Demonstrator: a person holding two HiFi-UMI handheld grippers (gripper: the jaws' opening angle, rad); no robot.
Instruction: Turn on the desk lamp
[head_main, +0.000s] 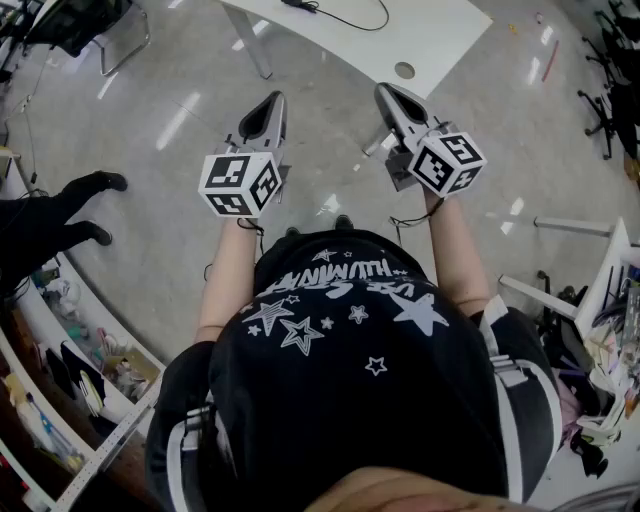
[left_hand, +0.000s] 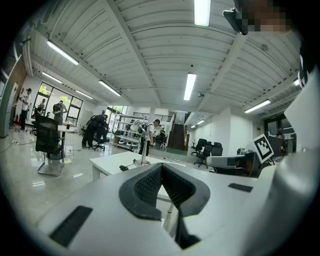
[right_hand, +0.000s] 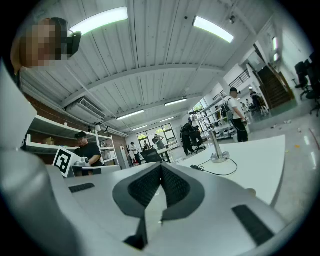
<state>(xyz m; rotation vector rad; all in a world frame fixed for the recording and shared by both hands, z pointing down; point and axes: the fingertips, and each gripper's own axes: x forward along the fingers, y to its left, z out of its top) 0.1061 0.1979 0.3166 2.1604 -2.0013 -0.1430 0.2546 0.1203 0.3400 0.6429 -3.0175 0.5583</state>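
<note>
While both grippers are held out level above the glossy grey floor, the left gripper (head_main: 274, 98) has its dark ribbed pads pressed together with nothing between them, as the left gripper view (left_hand: 161, 165) shows plainly. The right gripper (head_main: 386, 91) is the same, with its pads meeting at the tips and empty in its own view (right_hand: 161, 165). Each carries its marker cube just above the person's wrist in the head view. Ahead of both stands a white desk (head_main: 430, 45), well apart from the jaws. On the desk is the desk lamp (left_hand: 144, 151), a slim metal stem on a round base, seen left of the closed left jaws and, in the right gripper view, right of the closed right jaws (right_hand: 216, 148). A black cable (right_hand: 226, 173) loops from the lamp's base across the desktop, with a small dark block (right_hand: 197, 167) on it nearer the jaws. The lamp's head is too small and too mixed with the background to tell whether it is lit. A black office chair (left_hand: 49, 145) stands on the floor off to the left, and several people stand far back in the hall.
</note>
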